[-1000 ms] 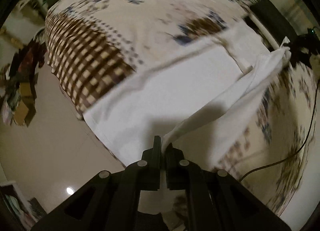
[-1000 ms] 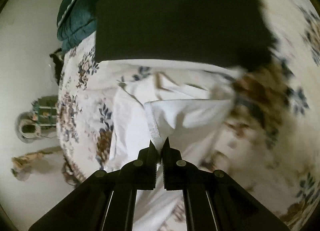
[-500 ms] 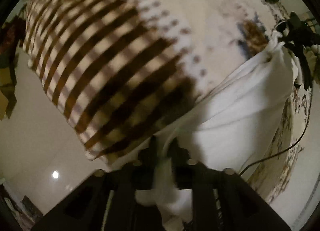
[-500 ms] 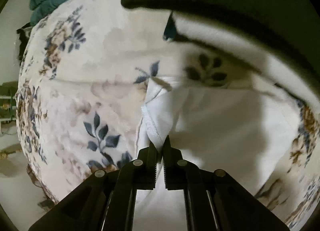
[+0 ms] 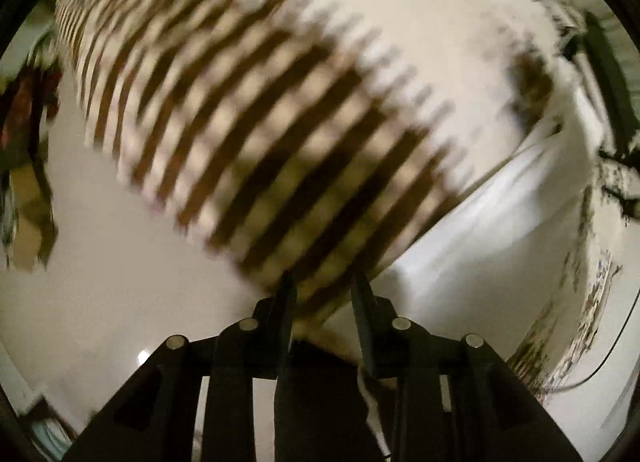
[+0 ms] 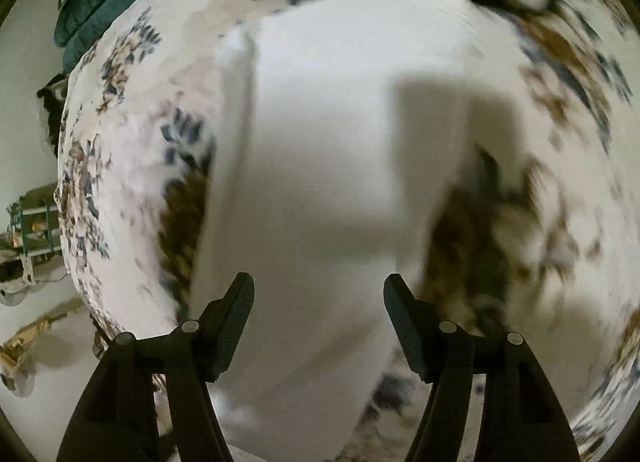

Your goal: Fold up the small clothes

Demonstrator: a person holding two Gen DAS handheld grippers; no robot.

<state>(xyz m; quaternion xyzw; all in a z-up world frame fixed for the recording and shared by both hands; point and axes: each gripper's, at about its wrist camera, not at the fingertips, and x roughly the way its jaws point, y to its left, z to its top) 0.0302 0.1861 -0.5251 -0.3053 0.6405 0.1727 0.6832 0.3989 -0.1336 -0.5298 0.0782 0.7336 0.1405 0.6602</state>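
Note:
The white garment (image 6: pixel 320 181) lies spread on the floral bedspread (image 6: pixel 132 181). My right gripper (image 6: pixel 319 294) hovers just above it, jaws wide and still opening, with no cloth pinched between them. In the left wrist view the same white garment (image 5: pixel 500 229) lies to the right of my left gripper (image 5: pixel 323 290). Its jaws stand a little apart and are opening. Between them shows only the brown-striped corner of the bedspread (image 5: pixel 280 149), and the fingers (image 5: pixel 362 302) do not press on cloth. Both views are blurred.
The bed's corner drops to a pale floor (image 5: pixel 100 282) on the left. Clutter (image 5: pixel 24 133) stands by the far left wall. A dark green blanket (image 6: pixel 92 1) lies at the bed's far end. A thin cable (image 5: pixel 600 362) hangs off the bed's right side.
Both grippers were shut on corners of the white garment and held it up; they have come down to the bed and let go. The garment now lies flat.

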